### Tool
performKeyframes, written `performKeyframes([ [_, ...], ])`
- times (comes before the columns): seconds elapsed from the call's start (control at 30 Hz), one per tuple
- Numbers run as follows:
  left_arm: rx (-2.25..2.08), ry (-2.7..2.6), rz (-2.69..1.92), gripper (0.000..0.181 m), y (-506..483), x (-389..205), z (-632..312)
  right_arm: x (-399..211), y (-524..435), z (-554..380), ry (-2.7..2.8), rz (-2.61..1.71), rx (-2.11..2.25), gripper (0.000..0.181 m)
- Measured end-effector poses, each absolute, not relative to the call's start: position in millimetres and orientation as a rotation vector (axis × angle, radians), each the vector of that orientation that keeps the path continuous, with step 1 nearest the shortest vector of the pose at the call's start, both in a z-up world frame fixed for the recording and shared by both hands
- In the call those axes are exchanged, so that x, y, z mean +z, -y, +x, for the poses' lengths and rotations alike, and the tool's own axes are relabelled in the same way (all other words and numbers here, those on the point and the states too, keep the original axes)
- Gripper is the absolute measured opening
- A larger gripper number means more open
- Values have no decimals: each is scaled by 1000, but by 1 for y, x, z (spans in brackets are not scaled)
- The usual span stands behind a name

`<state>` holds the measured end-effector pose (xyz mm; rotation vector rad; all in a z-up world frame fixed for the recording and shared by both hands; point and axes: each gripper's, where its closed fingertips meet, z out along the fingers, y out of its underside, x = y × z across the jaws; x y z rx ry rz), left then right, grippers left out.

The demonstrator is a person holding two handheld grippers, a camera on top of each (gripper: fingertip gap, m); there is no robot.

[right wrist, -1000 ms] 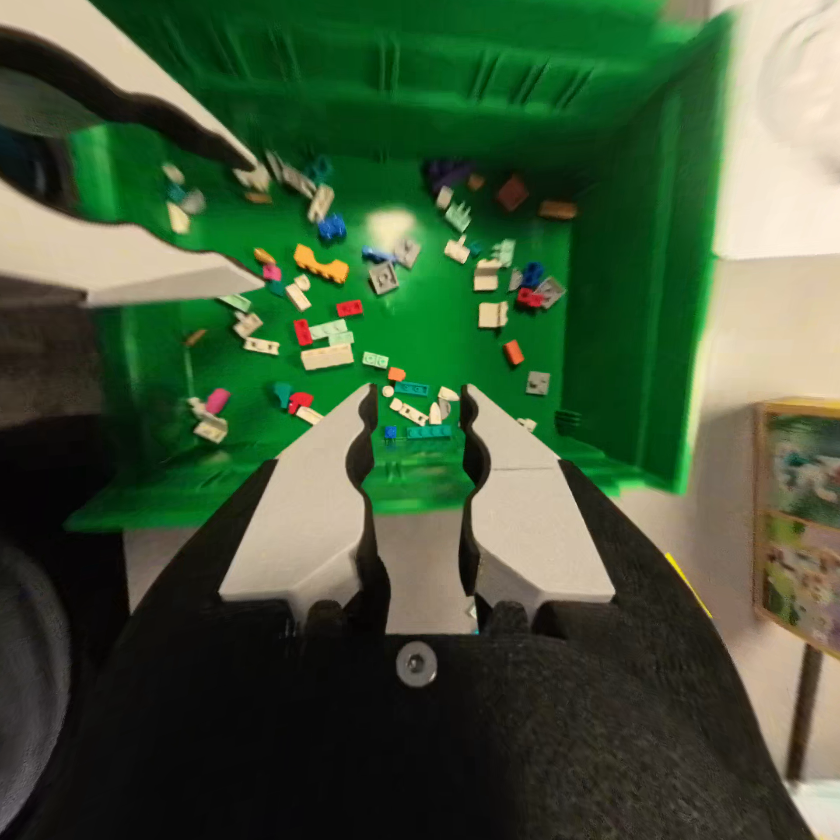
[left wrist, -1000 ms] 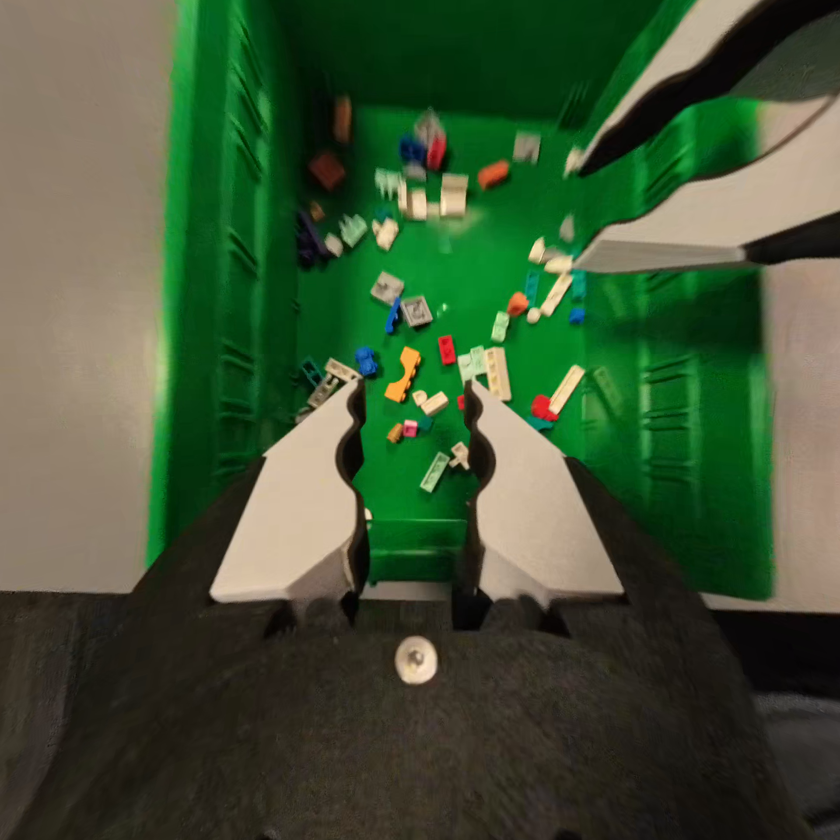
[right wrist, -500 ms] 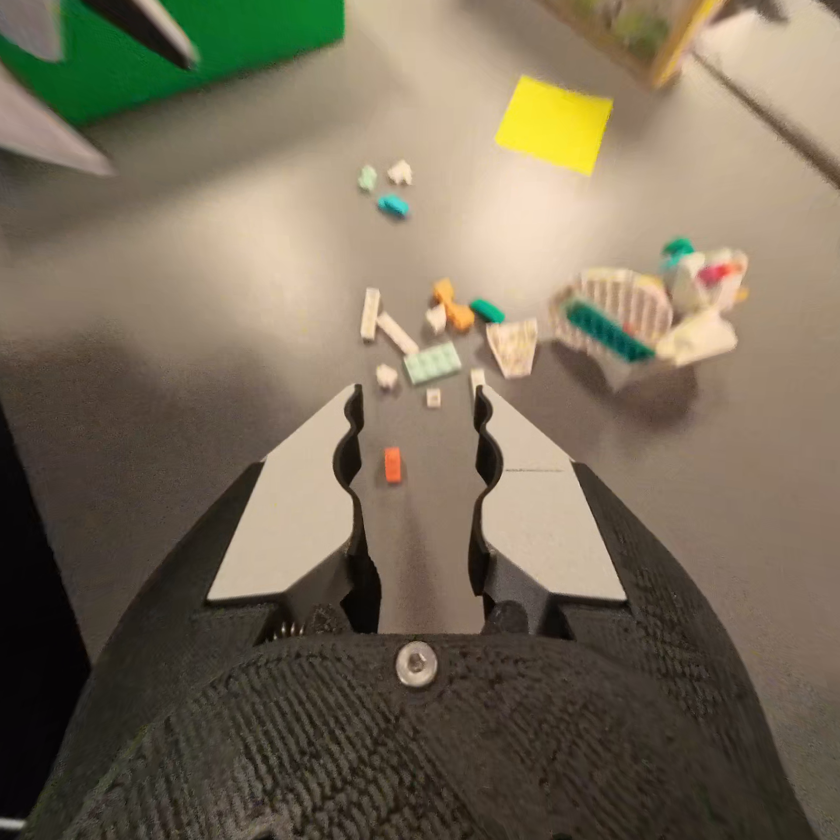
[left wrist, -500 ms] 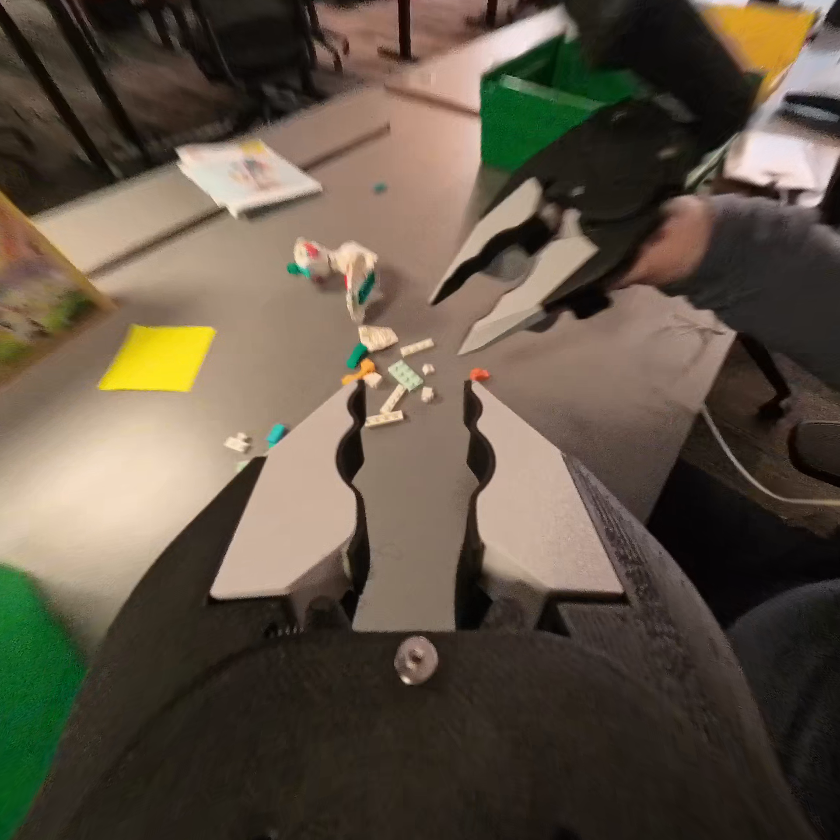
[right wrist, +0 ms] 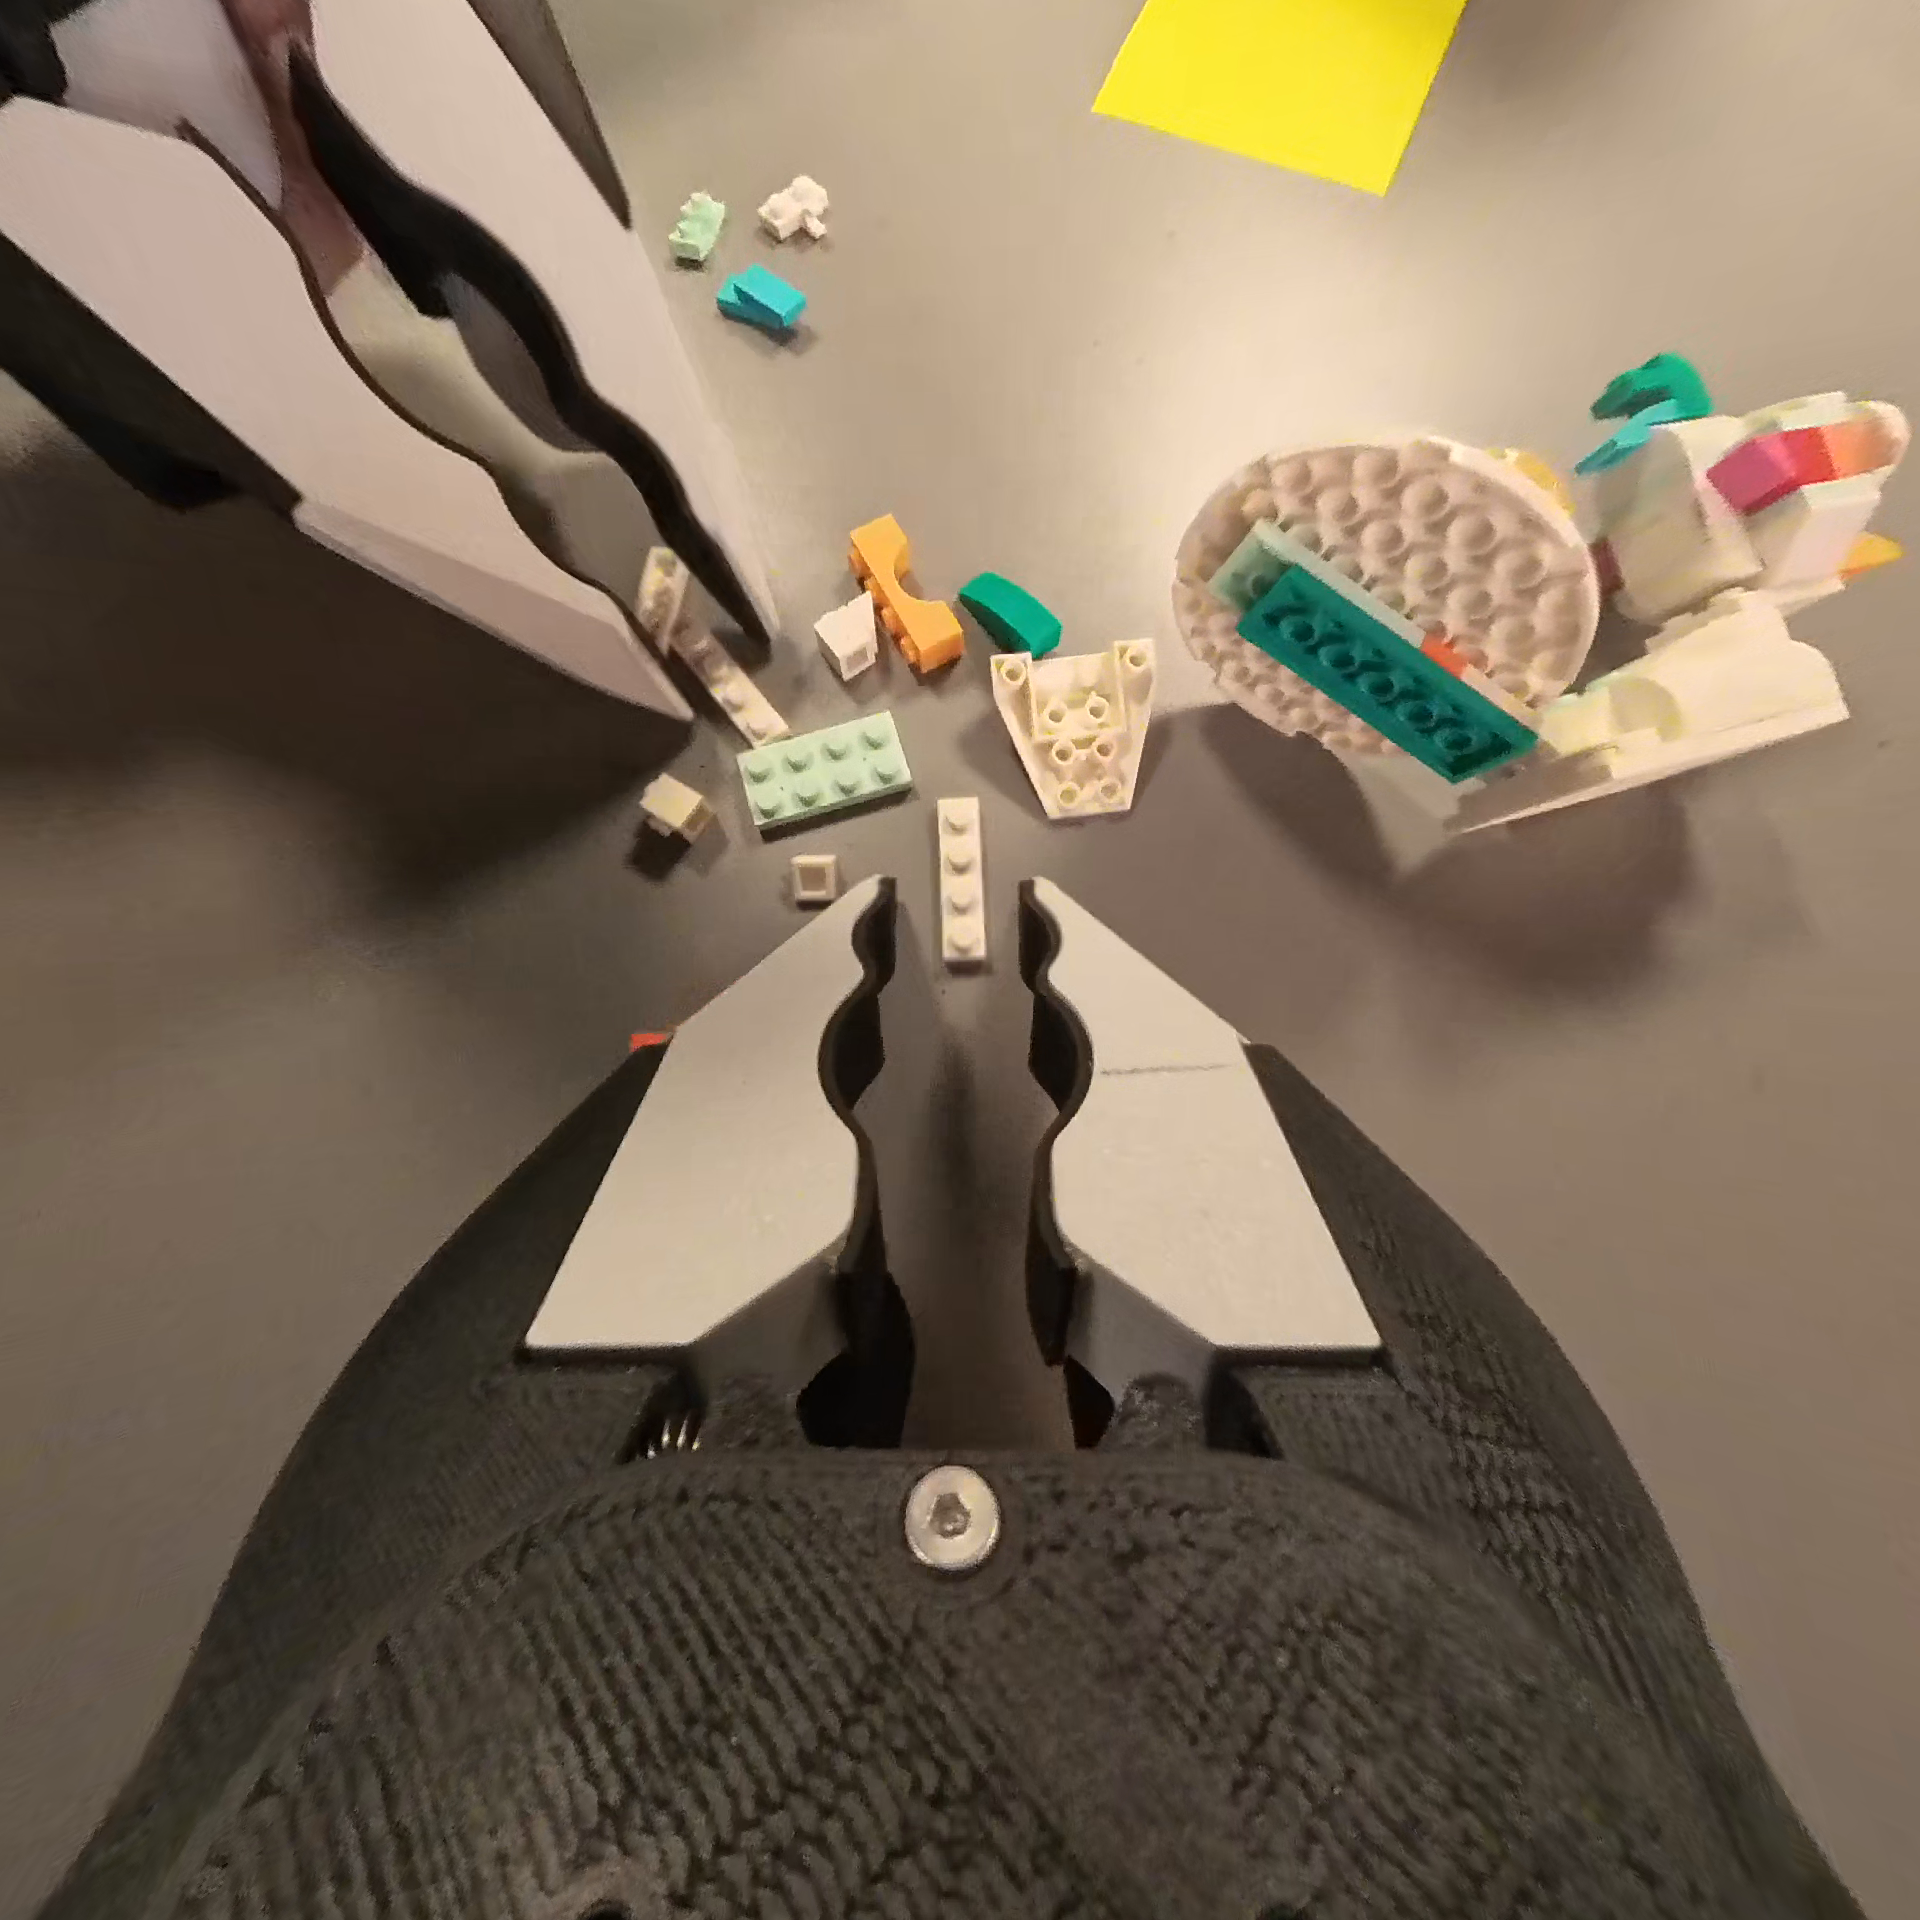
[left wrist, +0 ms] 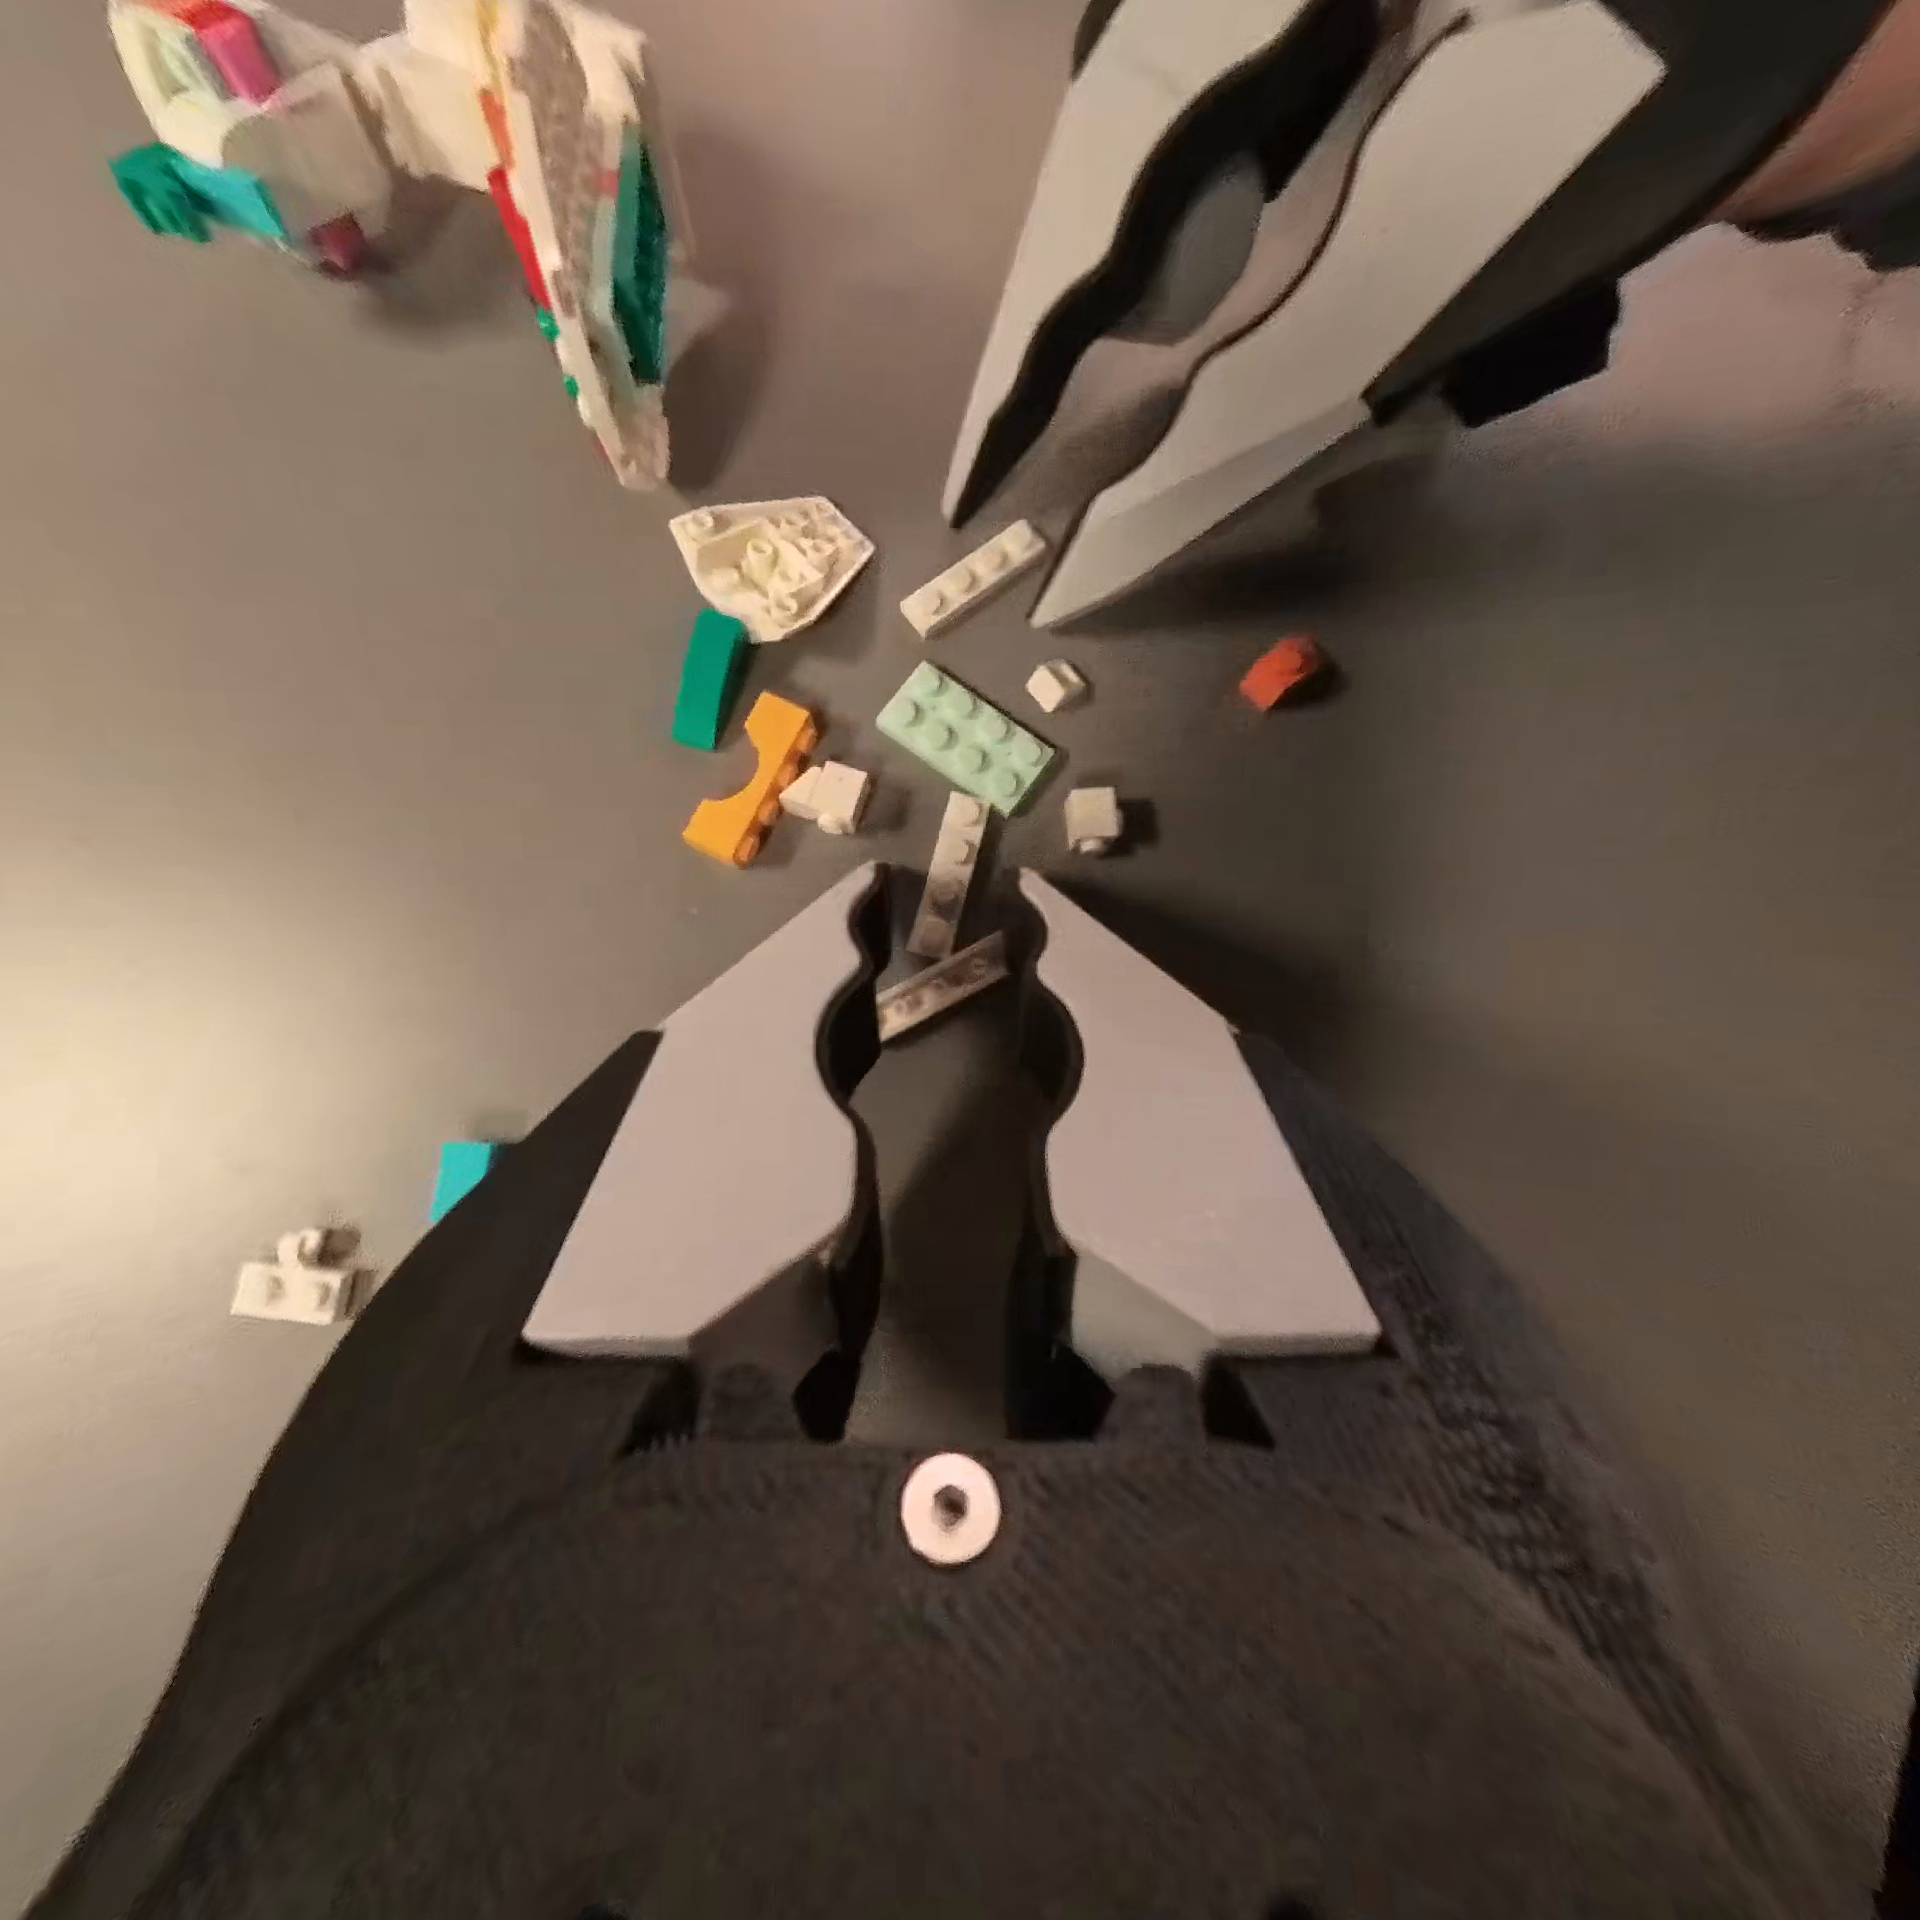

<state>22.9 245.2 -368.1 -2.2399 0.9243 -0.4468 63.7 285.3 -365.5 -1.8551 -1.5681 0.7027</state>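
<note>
White strip (right wrist: 960, 896) lies between the parted right tool (right wrist: 956, 902) tips.

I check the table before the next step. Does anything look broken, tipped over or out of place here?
Yes. The white brick model lies tipped on its side on the grey table, its round studded plate facing sideways. Small loose bricks lie scattered beside it, among them a mint plate and an orange arch. Nothing looks broken.

Looks like an office or lab desk: plain grey tabletop (right wrist: 1351, 1039), loose toy bricks (right wrist: 826, 774) scattered mid-table, a half-built brick model (right wrist: 1455, 623), yellow paper sheet (right wrist: 1278, 73) toward the far edge. Room itself out of view.
</note>
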Motion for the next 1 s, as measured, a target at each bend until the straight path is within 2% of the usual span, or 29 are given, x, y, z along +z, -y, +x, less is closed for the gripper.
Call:
performKeyframes([
  [0.1, -393, -952, -2265, 12, -245, -369, 20, -366, -286, 62, 1608, -1862, 689, 6],
  [0.13, -382, -973, -2271, 7, -244, -369, 20, -366, -286, 62, 1615, -1859, 679, 5],
  [0.33, -308, -940, -2250, 6, -244, -363, 17, -349, -285, 57, 1576, -1805, 681, 5],
  [0.53, -149, -545, -2053, 6, -221, -262, -26, -255, -258, 1, 1531, -1553, 710, 4],
  [0.73, 158, -177, -2031, 6, -158, -198, -141, -197, -198, -113, 1714, -1340, 753, 4],
  [0.83, 246, 5, -2077, 6, -128, -202, -204, -196, -170, -171, 1839, -1294, 758, 4],
  [1.0, 271, 239, -2221, 7, -91, -244, -278, -227, -136, -238, 2050, -1323, 693, 5],
])
